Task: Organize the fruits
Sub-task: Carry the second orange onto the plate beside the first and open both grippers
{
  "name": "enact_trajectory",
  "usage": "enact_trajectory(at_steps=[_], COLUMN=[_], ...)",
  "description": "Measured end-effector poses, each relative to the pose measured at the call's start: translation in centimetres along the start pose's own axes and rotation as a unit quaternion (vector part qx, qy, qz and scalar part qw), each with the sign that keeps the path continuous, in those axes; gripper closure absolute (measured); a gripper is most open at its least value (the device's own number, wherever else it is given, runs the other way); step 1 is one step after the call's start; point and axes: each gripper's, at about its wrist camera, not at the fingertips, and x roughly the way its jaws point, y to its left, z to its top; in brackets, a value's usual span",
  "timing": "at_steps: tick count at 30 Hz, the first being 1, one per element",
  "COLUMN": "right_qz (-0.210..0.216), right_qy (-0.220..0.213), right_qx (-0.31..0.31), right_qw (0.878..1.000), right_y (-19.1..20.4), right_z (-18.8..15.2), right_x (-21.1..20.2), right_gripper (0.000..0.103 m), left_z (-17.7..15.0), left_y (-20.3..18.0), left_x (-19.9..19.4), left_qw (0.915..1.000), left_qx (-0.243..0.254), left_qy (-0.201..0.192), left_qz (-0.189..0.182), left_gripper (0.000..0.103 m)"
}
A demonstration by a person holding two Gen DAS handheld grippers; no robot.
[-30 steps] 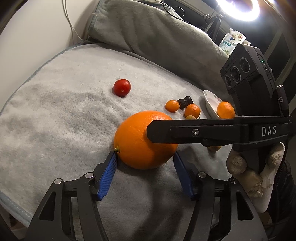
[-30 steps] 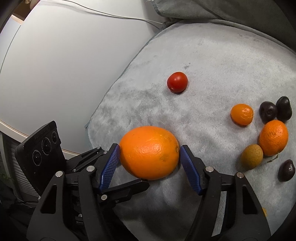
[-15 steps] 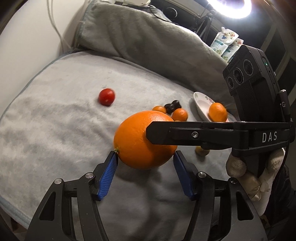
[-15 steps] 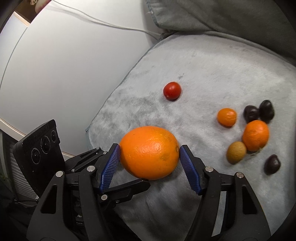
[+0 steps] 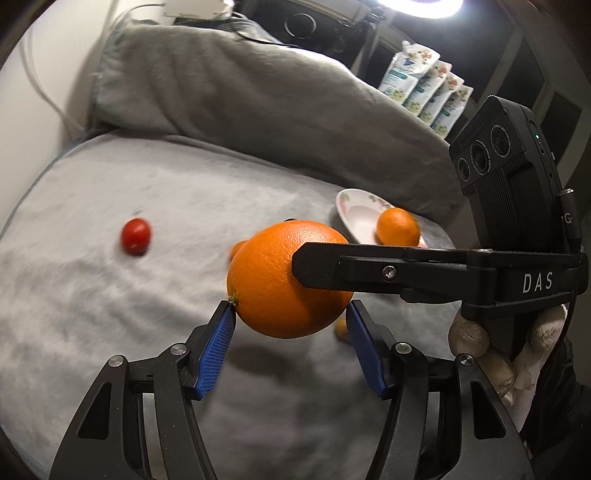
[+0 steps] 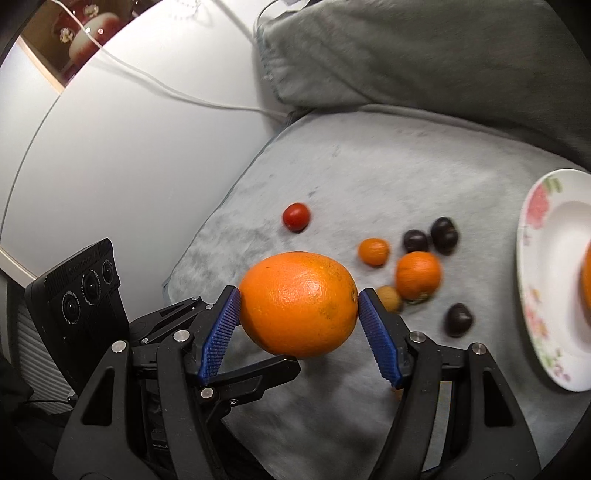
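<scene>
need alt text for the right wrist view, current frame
A large orange is clamped between the right gripper's blue pads above a grey blanket. Beyond lie a cherry tomato, small citrus and dark fruits; a floral plate sits at right, and the left gripper is just below the orange.

We see a bright ring light [image 5: 413, 5] glaring at the top of the left view, while the room behind it stays dim. The big orange [image 5: 290, 278] is sharp and casts a soft shadow on the grey blanket [image 5: 110, 295]; the small fruits [image 6: 419, 275] beyond are motion-blurred, and fisheye distortion bends and darkens every edge.
</scene>
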Motion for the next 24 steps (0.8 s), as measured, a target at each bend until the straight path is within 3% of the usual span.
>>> enact_trajectory(at_steps=[13, 24], right_qz=[-0.033, -0.053], right_qy=[-0.051, -0.067], right_qx=[0.03, 0.057], right_qw=[0.998, 0.995], right_y=[-4.5, -8.5], right_z=[0.2, 0.4], right_x=[-5.3, -7.7], right_gripper=[0.034, 0.034], left_z=[3.2, 4.5], left_y=[-4.9, -7.3], left_x=[3.8, 7.0], left_qw=[0.9985, 0.997], left_qx=[0.044, 0.055], left_qy=[0.008, 0.028], left_qz=[-0.033, -0.048], left_gripper=[0.041, 0.041])
